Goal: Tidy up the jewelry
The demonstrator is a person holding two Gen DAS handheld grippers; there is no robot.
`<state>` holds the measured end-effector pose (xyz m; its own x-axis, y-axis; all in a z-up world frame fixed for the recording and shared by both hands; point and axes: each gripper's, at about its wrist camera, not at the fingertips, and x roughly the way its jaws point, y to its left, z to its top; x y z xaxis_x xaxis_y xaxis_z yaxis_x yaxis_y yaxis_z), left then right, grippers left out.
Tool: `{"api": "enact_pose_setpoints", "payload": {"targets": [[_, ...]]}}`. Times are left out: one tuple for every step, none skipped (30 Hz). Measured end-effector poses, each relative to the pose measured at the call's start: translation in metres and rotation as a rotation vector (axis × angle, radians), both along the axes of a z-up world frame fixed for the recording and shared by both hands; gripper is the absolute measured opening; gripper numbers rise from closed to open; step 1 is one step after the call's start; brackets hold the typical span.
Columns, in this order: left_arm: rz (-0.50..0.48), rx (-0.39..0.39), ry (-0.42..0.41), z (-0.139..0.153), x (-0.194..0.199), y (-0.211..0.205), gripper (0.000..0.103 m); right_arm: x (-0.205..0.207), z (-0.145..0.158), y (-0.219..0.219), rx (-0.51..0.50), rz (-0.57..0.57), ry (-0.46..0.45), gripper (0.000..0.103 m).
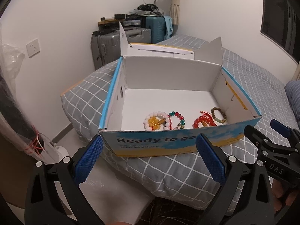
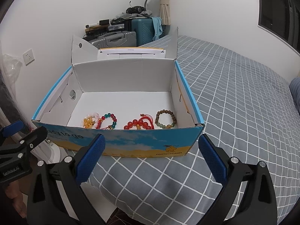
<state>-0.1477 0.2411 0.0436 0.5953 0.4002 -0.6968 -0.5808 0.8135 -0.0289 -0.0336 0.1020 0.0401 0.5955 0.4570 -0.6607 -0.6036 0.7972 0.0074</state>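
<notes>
Both tongs, left (image 1: 149, 157) and right (image 2: 151, 158), hang wide and empty just short of an open cardboard box (image 2: 131, 142) on a bed (image 2: 234, 97), where beaded bracelets (image 2: 166, 121) lie inside along its near wall, seemingly gathered there for tidy keeping.

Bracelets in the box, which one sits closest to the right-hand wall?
The brown wooden-bead bracelet with a few pale green beads. It lies at the right end of the row, beside the red bead bracelet; the others are further left.
</notes>
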Motion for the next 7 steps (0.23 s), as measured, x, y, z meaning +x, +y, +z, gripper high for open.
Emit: {"api": "enact_pose_setpoints", "payload": {"targets": [[0.003, -0.002, 0.009, -0.001, 0.0007, 0.0009, 0.097, 0.0003, -0.0005, 0.0, 0.0, 0.0, 0.001, 0.095], [0.006, -0.002, 0.012, -0.0018, 0.0012, 0.0007, 0.097, 0.0007, -0.0007, 0.0007, 0.0, -0.001, 0.002, 0.095], [0.006, 0.0, 0.01, -0.002, 0.0009, 0.0006, 0.097, 0.0009, -0.0012, 0.0007, -0.001, -0.002, 0.004, 0.095], [0.007, 0.0, 0.009, -0.0021, 0.0005, 0.0009, 0.097, 0.0009, -0.0017, 0.0006, -0.001, -0.001, 0.006, 0.095], [0.008, -0.001, 0.009, -0.0022, 0.0006, 0.0016, 0.097, 0.0009, -0.0018, 0.0011, -0.001, -0.001, 0.007, 0.095], [0.009, -0.002, 0.01, -0.0023, 0.0007, 0.002, 0.097, 0.0011, -0.0021, 0.0014, -0.002, 0.0, 0.008, 0.095], [0.009, 0.0, 0.01, -0.0023, 0.0008, 0.0021, 0.097, 0.0011, -0.0026, 0.0013, -0.001, 0.001, 0.01, 0.096]]}}
